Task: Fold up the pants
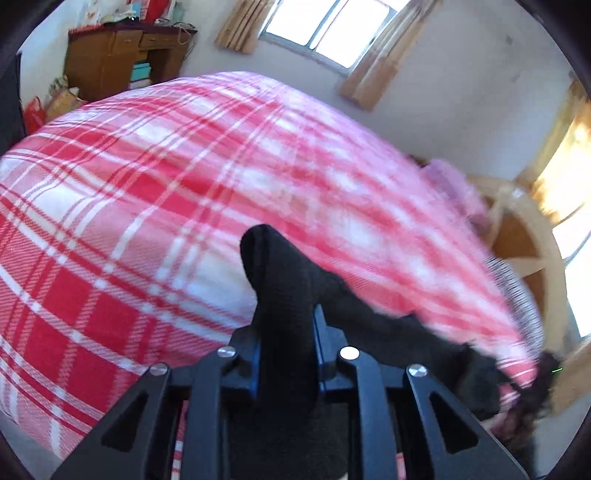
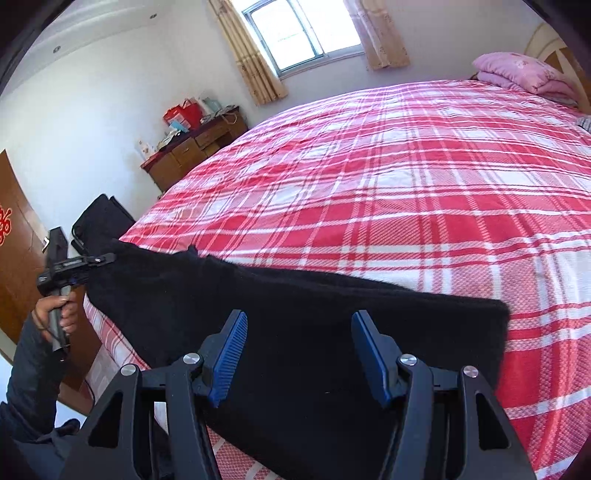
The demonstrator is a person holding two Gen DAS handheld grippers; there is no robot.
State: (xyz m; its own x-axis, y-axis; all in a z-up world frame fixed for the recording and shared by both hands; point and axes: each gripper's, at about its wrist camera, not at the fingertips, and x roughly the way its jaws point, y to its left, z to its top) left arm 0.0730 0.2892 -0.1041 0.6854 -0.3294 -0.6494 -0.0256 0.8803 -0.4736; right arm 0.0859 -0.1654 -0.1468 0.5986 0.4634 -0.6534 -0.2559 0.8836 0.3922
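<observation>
Black pants (image 2: pixel 295 317) lie stretched along the near edge of a bed with a red and white plaid sheet (image 2: pixel 406 177). My right gripper (image 2: pixel 299 354) is open, its blue pads (image 2: pixel 231 354) spread just above the pants' right part, holding nothing. My left gripper (image 2: pixel 101 258) shows at the far left of the right wrist view, shut on the pants' left end and lifting it off the bed. In the left wrist view the left gripper (image 1: pixel 286 314) is shut on a fold of the black pants (image 1: pixel 280 280), which trail away to the right (image 1: pixel 424 332).
A pink pillow (image 2: pixel 517 70) and a wooden headboard (image 2: pixel 554 48) are at the bed's far right. A brown dresser (image 2: pixel 195 147) with boxes stands by the wall under a curtained window (image 2: pixel 299 33). A black chair (image 2: pixel 99 218) stands by the bed's left corner.
</observation>
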